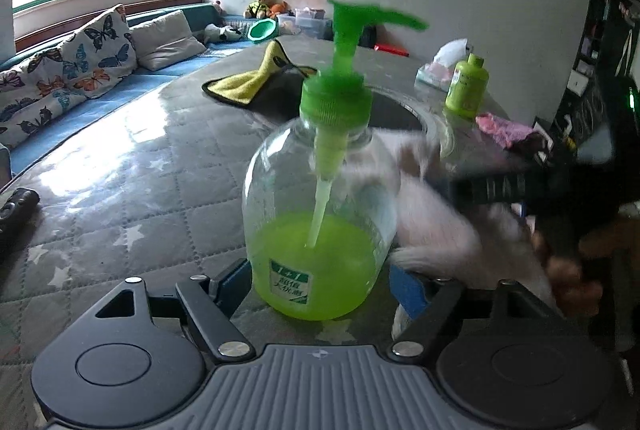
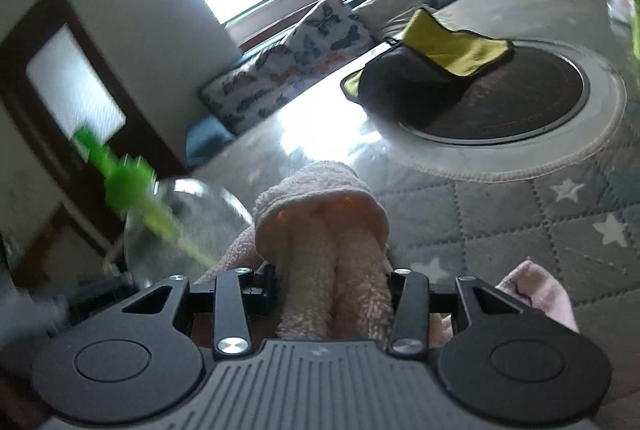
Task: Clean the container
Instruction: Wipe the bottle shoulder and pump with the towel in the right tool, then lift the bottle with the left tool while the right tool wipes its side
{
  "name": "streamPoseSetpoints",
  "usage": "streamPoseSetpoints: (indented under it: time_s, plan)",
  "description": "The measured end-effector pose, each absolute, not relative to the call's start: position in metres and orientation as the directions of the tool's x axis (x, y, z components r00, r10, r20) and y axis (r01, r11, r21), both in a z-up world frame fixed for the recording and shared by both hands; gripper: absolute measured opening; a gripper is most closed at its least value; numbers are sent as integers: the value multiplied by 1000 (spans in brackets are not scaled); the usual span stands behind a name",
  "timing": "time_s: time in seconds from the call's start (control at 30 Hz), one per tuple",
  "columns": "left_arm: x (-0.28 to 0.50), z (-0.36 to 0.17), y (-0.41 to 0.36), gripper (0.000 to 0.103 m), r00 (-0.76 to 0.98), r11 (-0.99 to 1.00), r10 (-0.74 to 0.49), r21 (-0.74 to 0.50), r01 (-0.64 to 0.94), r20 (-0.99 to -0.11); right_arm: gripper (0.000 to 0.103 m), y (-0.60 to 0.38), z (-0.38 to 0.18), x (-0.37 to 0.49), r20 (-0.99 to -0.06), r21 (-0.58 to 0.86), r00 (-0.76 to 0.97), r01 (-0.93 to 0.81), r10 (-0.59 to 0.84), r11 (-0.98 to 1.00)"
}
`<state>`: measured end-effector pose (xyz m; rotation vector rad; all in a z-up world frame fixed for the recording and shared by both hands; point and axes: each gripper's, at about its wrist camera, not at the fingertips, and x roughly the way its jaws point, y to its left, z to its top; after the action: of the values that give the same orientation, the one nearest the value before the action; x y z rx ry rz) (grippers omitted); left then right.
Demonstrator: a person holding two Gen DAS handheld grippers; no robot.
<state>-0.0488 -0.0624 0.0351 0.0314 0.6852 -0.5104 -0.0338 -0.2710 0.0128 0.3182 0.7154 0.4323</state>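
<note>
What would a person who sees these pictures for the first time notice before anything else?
First, the clear plastic pump bottle with green liquid and a green pump head, standing on the grey quilted table cover between the fingers of the left gripper. Next, the pale pink towel clamped in the right gripper, blurred beside the bottle. Behind lies a yellow and dark cloth.

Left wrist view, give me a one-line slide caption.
Left tool grips a clear pump bottle of green liquid while the right tool wipes its side with a pale pink cloth.
</note>
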Motion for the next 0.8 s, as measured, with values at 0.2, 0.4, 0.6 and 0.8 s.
streamPoseSetpoints:
  time_s: [0.2, 0.4, 0.6, 0.8]
  plan:
    - [-51, 46, -67, 91, 680, 889, -435, -162, 428, -590, 42, -272, 21, -64, -585, 347, 665, -312, 464, 884]
    - [-40, 42, -84, 90, 712, 918, -363, -100, 383, -602, 42, -292, 25, -77, -573, 395, 697, -227, 432, 890]
    - [-39, 38, -78, 86, 687, 888, -416, -103, 449, -596, 41, -308, 42, -79, -496, 473, 744, -200, 447, 858]
    - [-55, 36, -82, 87, 580, 753, -571, -89, 652, -581, 41, -312, 66, -75, -380, 568, 749, -275, 543, 776]
